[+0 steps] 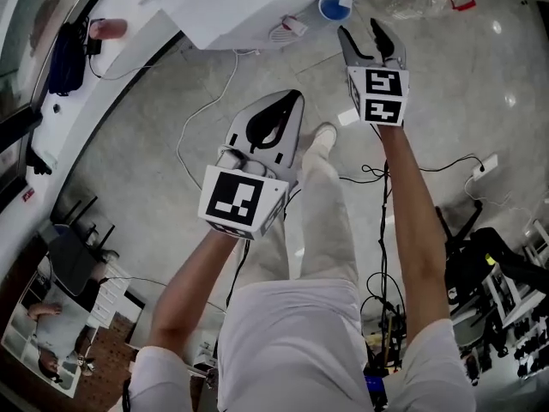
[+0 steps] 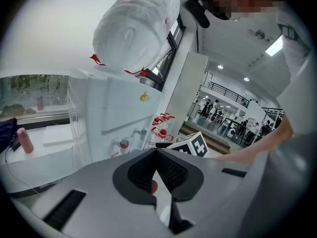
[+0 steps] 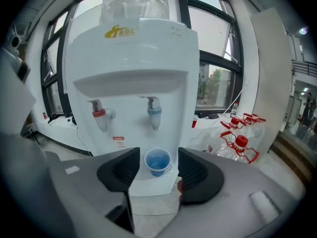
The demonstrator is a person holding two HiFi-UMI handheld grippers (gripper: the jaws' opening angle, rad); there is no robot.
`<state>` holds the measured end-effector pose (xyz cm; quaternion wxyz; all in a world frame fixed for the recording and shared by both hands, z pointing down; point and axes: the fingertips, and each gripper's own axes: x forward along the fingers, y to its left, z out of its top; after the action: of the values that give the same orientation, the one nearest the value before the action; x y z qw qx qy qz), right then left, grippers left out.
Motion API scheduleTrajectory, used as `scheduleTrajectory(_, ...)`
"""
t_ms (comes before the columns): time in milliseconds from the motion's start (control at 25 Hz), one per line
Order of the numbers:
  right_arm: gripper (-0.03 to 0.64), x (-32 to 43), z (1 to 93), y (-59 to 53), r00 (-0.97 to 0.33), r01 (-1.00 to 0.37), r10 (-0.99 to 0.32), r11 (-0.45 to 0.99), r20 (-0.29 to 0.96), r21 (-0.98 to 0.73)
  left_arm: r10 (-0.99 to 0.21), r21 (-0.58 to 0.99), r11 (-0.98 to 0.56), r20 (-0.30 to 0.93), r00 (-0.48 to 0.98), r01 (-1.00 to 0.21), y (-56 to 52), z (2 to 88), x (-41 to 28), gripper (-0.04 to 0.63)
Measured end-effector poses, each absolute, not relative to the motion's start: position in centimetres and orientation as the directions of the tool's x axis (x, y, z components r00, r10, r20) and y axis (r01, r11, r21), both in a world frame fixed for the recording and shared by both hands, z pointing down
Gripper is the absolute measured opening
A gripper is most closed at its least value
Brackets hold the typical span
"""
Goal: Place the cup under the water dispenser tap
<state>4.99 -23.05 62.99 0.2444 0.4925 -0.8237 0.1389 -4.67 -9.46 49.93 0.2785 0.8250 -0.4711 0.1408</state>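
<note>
My left claw (image 2: 156, 151) is nearest. Its ribbed pads are pressed together at the tips with nothing between them, and it hangs idle over the floor. My right claw (image 1: 361, 33) reaches further out. Its jaws stand moderately wide and grip nothing, and the right gripper view looks through the gap between them.

Framed in that gap, but well beyond the pads, is the small blue cup (image 3: 157, 161). It stands on the drip tray (image 3: 140, 172), toward the tray's right side and, as far as I can judge, straight below the blue tap (image 3: 154, 112). It is upright, with its long axis vertical, its mouth facing up at the spout and its narrower base on the tray.

It looks like a thin-walled disposable cup, so I expect it to be very light, easy to dent and quick to tip or skid on the grille. If I had to take it again, I would close gently on opposite sides of the wall about halfway up. I would keep off the rim, which would fold.

Beyond it rises the white water dispenser (image 3: 131, 58), with the red tap (image 3: 99, 114) to the left and an inverted bottle (image 3: 136, 1) on top. Spare red-capped water bottles (image 3: 240, 143) lie on the floor to its right. To my eye the placing is done.
</note>
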Motion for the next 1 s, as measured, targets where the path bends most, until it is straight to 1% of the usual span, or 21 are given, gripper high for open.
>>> scheduleTrajectory(80, 0.211, 5.5, 62.0, -22.5, -0.382, -0.891, -0.754, 0.455, 0.535, 0.004, -0.702, 0.324, -0.401, 0.492, 0.515, -0.857, -9.2, 49.3, -4.8, 0.006)
scheduleTrajectory(160, 0.119, 6.1, 61.1, -21.8, -0.363, -0.904, -0.764, 0.427, 0.534, -0.004, -0.704, 0.321, -0.403, 0.49, 0.514, -0.857, -8.9, 48.7, -4.8, 0.007)
scheduleTrajectory(200, 0.091, 6.5, 60.7, -21.4, -0.354, -0.91, -0.768, 0.415, 0.534, -0.006, -0.707, 0.32, -0.403, 0.487, 0.514, -0.857, -8.8, 48.3, -4.8, 0.006)
scheduleTrajectory(280, 0.063, 7.0, 60.0, -20.7, -0.347, -0.915, -0.77, 0.404, 0.535, -0.013, -0.712, 0.319, -0.403, 0.48, 0.513, -0.858, -8.5, 47.4, -4.7, 0.006)
scheduleTrajectory(360, 0.06, 7.1, 59.1, -19.9, -0.351, -0.913, -0.769, 0.407, 0.535, -0.016, -0.709, 0.32, -0.403, 0.483, 0.513, -0.858, -7.8, 46.7, -4.7, 0.007)
scheduleTrajectory(480, 0.016, 7.2, 57.6, -19.1, -0.356, -0.911, -0.77, 0.413, 0.53, -0.012, -0.712, 0.323, -0.403, 0.477, 0.515, -0.856, -7.3, 45.5, -4.6, 0.007)
scheduleTrajectory(520, 0.011, 7.2, 57.0, -19.0, -0.361, -0.909, -0.77, 0.416, 0.526, -0.015, -0.715, 0.323, -0.401, 0.475, 0.513, -0.857, -7.2, 45.1, -4.6, 0.006)
scheduleTrajectory(720, 0.01, 7.3, 53.6, -18.3, -0.385, -0.903, -0.771, 0.429, 0.507, -0.033, -0.731, 0.323, -0.389, 0.462, 0.502, -0.863, -7.0, 43.0, -4.6, 0.008)
scheduleTrajectory(1000, 0.009, 6.5, 48.0, -15.8, -0.443, -0.873, -0.757, 0.485, 0.481, -0.04, -0.769, 0.335, -0.333, 0.445, 0.459, -0.882, -7.0, 39.6, -5.9, 0.007)
